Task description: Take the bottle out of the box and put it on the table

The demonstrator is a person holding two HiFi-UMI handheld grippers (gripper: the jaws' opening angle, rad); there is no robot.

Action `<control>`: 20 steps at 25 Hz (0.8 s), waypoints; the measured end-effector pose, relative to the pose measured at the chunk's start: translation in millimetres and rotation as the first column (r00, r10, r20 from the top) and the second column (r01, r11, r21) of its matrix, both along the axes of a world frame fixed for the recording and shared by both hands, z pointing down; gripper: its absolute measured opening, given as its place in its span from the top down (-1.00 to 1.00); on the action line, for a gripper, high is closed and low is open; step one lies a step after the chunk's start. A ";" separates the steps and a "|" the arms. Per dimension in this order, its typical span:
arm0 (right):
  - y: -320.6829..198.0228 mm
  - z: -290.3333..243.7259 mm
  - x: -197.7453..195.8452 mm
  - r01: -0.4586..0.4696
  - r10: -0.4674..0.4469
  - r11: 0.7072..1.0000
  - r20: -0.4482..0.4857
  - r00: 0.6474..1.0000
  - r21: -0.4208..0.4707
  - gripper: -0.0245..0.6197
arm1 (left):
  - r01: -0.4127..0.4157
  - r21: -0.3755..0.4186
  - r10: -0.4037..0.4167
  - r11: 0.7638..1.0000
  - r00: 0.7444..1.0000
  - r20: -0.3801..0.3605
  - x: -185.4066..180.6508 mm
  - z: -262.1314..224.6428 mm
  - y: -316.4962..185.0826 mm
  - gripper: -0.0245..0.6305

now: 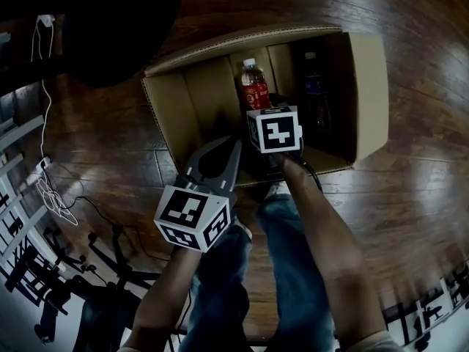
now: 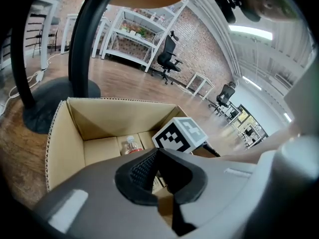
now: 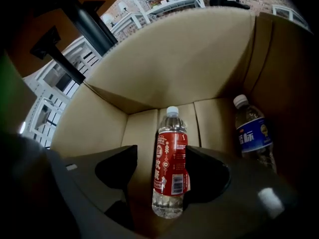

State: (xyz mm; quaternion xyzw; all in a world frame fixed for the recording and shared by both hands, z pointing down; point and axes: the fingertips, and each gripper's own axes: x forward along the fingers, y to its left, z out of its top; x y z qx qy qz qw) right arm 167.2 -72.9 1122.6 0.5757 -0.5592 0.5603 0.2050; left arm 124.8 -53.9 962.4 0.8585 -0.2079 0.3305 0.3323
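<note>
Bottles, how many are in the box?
2. The red-label bottle stands in the box between the open jaws of the right gripper; the blue-label bottle stands by the wall to its right. That gripper hides part of the box floor, so another could be hidden.

Ahead of my right tongs (image 3: 162, 158) the box (image 3: 174, 59) is open above, with cardboard walls in front and on both sides. The red bottle (image 3: 169, 176) fills the space between the jaws, leaving room by the left one. The blue-labelled bottle (image 3: 251, 136) blocks the far right.
</note>
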 end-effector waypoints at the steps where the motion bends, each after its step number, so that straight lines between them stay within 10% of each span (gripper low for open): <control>1: -0.5 6.5 -1.8 0.002 -0.002 1.000 0.008 1.000 -0.012 -0.01 | 0.002 0.002 -0.002 1.000 1.000 -0.002 -1.0 1.4 0.5 1.00; 20: -17.3 71.2 -5.2 0.082 -0.082 0.992 0.009 0.997 -0.099 -0.09 | -0.013 0.025 0.013 1.000 1.000 -0.009 5.9 33.5 -11.6 1.00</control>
